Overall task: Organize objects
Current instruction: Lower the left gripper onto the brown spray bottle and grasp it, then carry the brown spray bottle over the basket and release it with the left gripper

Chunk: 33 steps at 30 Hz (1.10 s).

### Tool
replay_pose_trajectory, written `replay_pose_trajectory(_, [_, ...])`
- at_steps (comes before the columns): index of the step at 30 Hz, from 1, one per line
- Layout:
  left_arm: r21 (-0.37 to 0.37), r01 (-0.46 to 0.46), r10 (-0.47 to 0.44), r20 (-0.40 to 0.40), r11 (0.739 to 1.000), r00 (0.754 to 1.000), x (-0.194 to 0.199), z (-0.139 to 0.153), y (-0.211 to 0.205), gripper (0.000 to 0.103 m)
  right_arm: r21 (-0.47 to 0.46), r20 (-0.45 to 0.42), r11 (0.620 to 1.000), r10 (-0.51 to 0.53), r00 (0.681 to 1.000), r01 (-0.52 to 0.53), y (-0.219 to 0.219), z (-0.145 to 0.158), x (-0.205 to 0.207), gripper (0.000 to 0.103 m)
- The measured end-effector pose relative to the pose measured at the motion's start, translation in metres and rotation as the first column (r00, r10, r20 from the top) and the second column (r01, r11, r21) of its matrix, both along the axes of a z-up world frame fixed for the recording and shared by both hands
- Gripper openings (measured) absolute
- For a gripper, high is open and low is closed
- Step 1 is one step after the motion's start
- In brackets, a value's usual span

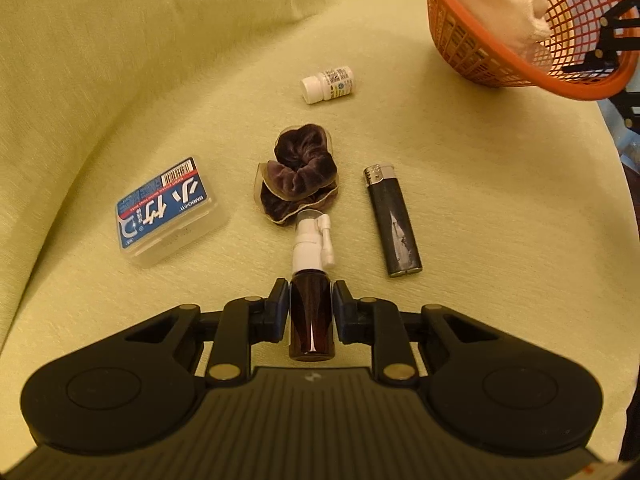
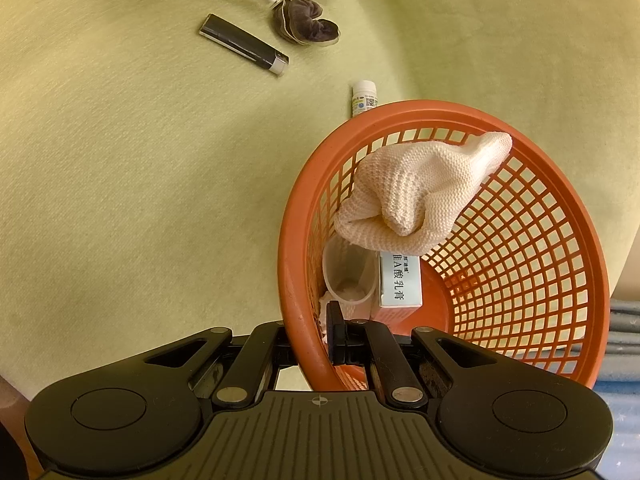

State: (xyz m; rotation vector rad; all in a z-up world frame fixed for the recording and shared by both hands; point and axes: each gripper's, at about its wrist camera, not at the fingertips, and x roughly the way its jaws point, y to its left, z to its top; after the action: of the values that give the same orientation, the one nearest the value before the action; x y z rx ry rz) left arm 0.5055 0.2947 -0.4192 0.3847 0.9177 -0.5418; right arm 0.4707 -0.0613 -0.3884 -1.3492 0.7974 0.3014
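Note:
My left gripper (image 1: 311,296) is shut on a brown spray bottle (image 1: 311,324) with a white pump top, which lies on the yellow-green cushion (image 1: 120,80) pointing away from me. Just beyond its nozzle is a dark velvet scrunchie (image 1: 298,176). A black lighter (image 1: 392,220) lies to the right, a clear box with a blue label (image 1: 168,212) to the left, and a small white pill bottle (image 1: 328,84) farther back. My right gripper (image 2: 314,340) is shut on the near rim of the orange mesh basket (image 2: 440,110).
The basket holds a white knitted cloth (image 2: 420,188), a white carton (image 2: 400,280) and a clear cup (image 2: 348,276). It sits tilted at the cushion's right edge. The sofa back (image 1: 100,8) rises behind the objects. Grey and blue fabric (image 2: 624,320) lies to the right.

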Motion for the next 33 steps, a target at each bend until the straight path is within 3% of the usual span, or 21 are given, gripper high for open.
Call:
replay_pose_trajectory(10, [0.008, 0.047, -0.048, 0.056, 0.999, 0.997, -0.012, 0.036, -0.01, 0.019, -0.004, -0.001, 1.0, 0.003, 1.0, -0.003, 0.0, -0.001, -0.001, 0.002])
replay_pose_trajectory(18, [-0.004, 0.123, -0.122, 0.131, 0.992, 0.984, -0.019, 0.084, -0.032, 0.019, -0.009, 0.0, 1.0, 0.005, 1.0, -0.005, -0.002, -0.001, -0.003, 0.002])
replay_pose_trajectory(33, [-0.051, 0.333, -0.309, 0.266, 0.942, 0.913, -0.016, 0.166, -0.125, 0.019, -0.009, 0.004, 1.0, 0.005, 1.0, -0.005, -0.001, -0.003, -0.005, 0.001])
